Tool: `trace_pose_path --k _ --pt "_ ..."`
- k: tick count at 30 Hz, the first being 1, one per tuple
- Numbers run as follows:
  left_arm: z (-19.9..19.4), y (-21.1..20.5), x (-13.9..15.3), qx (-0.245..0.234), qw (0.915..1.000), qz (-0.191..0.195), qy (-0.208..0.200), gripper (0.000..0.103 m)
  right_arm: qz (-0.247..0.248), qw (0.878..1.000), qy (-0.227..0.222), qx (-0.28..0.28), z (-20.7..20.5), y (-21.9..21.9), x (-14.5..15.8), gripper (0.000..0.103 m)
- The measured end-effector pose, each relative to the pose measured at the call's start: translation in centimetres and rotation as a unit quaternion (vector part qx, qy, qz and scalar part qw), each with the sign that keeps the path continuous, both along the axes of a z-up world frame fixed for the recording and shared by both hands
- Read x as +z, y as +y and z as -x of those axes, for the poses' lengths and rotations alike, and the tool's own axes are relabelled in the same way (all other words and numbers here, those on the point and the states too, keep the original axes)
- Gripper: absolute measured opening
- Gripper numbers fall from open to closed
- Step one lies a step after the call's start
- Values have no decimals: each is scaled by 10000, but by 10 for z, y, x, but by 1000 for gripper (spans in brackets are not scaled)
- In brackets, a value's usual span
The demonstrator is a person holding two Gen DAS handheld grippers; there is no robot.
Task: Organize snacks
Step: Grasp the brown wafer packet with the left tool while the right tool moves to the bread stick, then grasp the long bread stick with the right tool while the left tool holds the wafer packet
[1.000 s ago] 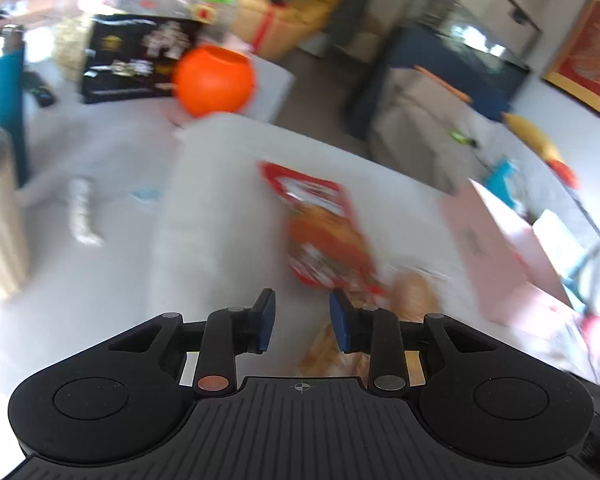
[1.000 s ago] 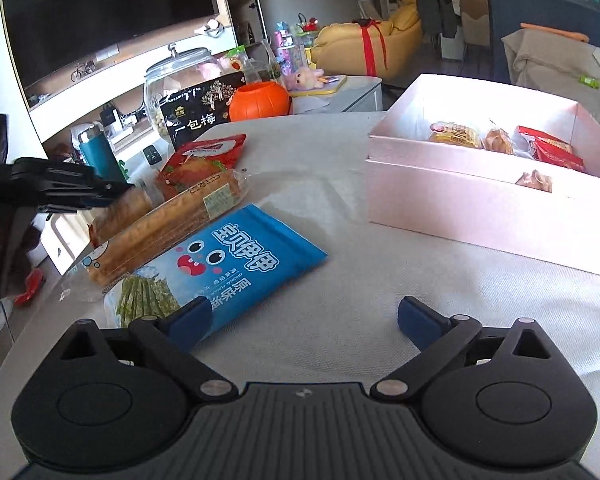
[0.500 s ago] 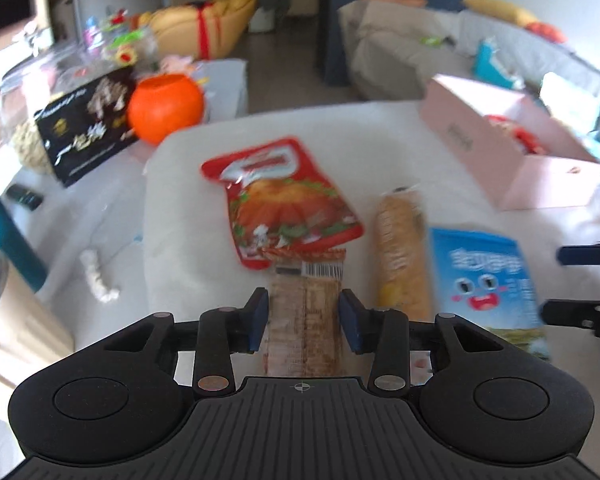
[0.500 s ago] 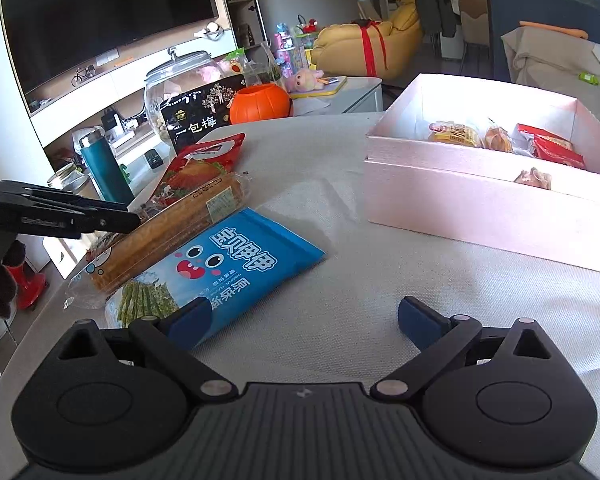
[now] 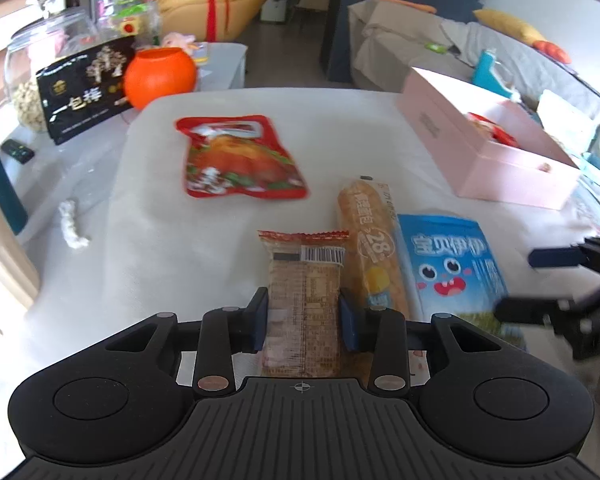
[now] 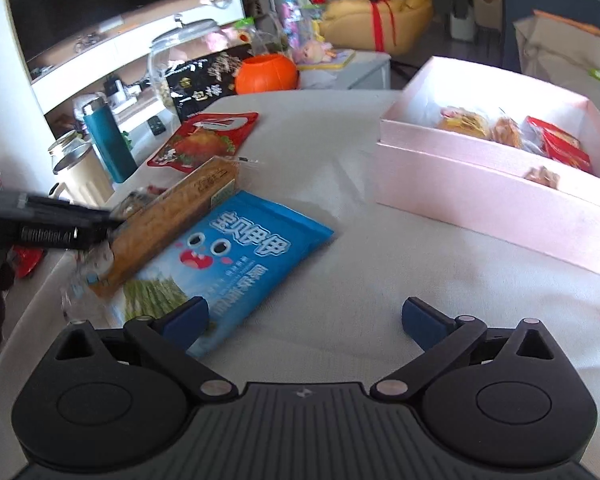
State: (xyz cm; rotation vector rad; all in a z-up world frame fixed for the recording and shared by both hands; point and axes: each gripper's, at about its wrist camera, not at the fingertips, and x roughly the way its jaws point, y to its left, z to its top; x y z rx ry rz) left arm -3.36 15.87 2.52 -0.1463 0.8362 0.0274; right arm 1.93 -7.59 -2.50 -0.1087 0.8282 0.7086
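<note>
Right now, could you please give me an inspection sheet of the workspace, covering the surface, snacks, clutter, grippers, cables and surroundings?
Surface: round table under a white cloth, creased.
Job's things: red roast-chicken pouch, long golden bread stick pack and blue cartoon-face bag lie loose; open pink cardboard box already holds several snacks.
Clutter: nothing seen on the table.
Grippers: left gripper jaws closing around a clear-wrapped brown wafer pack; right gripper open, nothing between its jaws, one finger over the blue bag's corner.
Cables: nothing seen.
Surroundings: orange pumpkin-shaped pot, black printed box, glass jar, teal bottle, television, yellow sofa.
</note>
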Motion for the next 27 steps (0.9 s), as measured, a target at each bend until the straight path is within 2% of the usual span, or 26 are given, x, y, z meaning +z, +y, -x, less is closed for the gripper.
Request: trace_pose_path --k 3,5,8,12,14,18,21,23,26,27 --pt "4 -15 -1 -80 9996 -248 -53 41 -162 9998 -4 -88 8 0 9 102" --pt "4 -20 -2 -45 9989 -462 -54 41 102 9997 -238 -45 17 11 13 102" --pt "6 -18 -4 41 9991 -405 -78 41 646 9956 -683 -53 27 35 7 102" --pt "12 -12 -3 192 9988 -451 -55 41 513 9974 -497 47 23 46 4 102" --pt "15 -9 -4 266 9987 -425 -66 41 592 9967 -548 60 22 46 3 102" --pt "18 -8 -5 360 9985 -377 -142 41 992 9895 -1030 -192 20 38 5 102" --pt "19 -11 -6 442 9979 -429 -200 41 1505 9745 -1543 -620 19 37 12 98" --pt "20 -12 -7 471 9976 -448 -246 41 1371 9773 -1515 -569 19 36 22 98" --pt "22 -11 -7 493 9977 -395 -257 41 580 9934 -955 -273 16 37 40 97" --pt "22 -9 -7 500 9978 -357 -247 41 350 9967 -713 -178 13 42 44 93"
